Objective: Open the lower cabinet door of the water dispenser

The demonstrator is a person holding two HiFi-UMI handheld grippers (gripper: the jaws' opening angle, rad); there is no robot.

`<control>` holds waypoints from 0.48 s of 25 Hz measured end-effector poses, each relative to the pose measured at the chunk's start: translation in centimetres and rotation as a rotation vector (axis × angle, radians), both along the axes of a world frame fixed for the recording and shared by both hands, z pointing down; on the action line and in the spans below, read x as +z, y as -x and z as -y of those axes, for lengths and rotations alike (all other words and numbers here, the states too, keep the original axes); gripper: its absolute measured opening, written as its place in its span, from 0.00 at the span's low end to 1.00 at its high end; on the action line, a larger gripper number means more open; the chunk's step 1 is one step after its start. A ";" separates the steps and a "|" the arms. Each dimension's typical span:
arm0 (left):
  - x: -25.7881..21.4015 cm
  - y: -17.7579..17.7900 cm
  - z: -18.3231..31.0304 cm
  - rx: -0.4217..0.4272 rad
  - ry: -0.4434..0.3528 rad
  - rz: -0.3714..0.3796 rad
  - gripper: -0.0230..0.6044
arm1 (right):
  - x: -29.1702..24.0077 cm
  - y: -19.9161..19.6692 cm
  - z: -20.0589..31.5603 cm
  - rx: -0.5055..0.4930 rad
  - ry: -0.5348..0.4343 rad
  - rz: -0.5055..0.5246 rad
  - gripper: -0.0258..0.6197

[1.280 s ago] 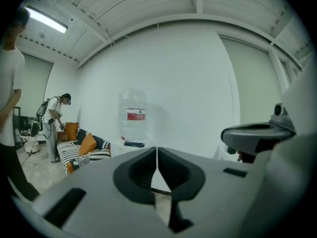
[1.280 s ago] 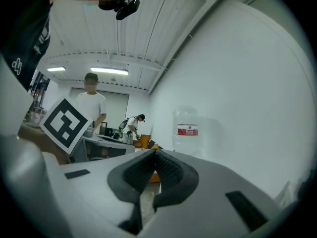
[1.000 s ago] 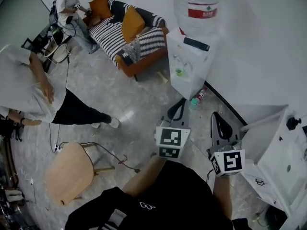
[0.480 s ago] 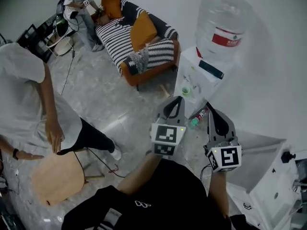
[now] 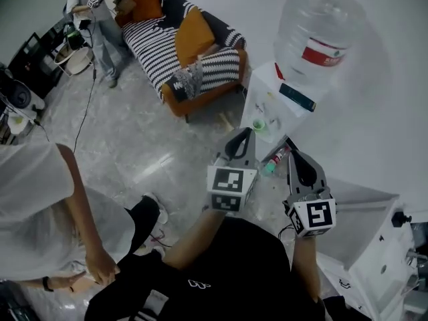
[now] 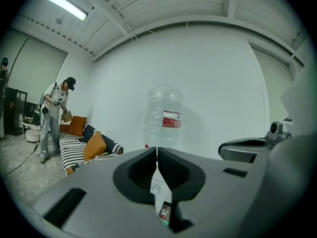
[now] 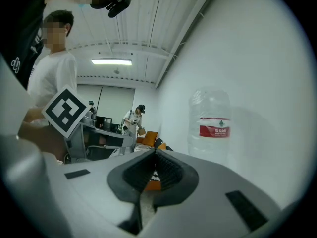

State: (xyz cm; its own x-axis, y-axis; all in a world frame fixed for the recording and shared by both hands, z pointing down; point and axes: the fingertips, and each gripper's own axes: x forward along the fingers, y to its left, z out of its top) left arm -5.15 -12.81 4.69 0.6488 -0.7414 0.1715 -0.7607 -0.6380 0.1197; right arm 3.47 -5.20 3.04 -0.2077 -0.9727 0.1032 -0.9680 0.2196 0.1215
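The white water dispenser [image 5: 273, 105] stands against the wall with a large clear bottle [image 5: 318, 37] on top. Seen from above, its front face is steeply foreshortened and I cannot make out the lower cabinet door. My left gripper [image 5: 245, 138] is held level in front of it, a short way off, with its jaws shut and nothing between them. My right gripper [image 5: 294, 158] hangs beside it to the right, also shut and empty. Both gripper views look past closed jaws at the bottle [image 6: 164, 115] [image 7: 213, 125].
A small bottle [image 5: 274, 160] lies on the floor at the dispenser's foot. A striped sofa [image 5: 190, 59] with orange cushions stands to the left. A person in white [image 5: 40, 212] bends at the lower left. A white cabinet [image 5: 394, 246] is on my right.
Both grippers have moved forward toward the dispenser, which now sits closer and more central. The person in white has shifted to the lower left; the wooden chair has left the view.
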 end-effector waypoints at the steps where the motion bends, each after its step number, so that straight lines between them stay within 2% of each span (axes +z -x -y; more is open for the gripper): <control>1: 0.3 -0.2 0.0 0.008 0.009 -0.001 0.06 | 0.4 -0.3 0.0 0.010 0.013 0.005 0.05; 5: 1.7 -0.8 0.0 0.025 0.050 0.015 0.06 | 1.7 -1.3 -0.1 0.043 0.049 0.020 0.05; 12: 2.7 -2.8 -0.1 0.060 0.074 0.020 0.06 | 2.7 -3.2 -0.6 0.086 0.075 0.055 0.05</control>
State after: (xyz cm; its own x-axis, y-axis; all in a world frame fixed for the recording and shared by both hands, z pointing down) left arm -2.40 -12.66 7.41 0.6875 -0.6862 0.2376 -0.7241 -0.6724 0.1534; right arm 6.68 -4.64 5.74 -0.1313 -0.9772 0.1668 -0.9884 0.1421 0.0542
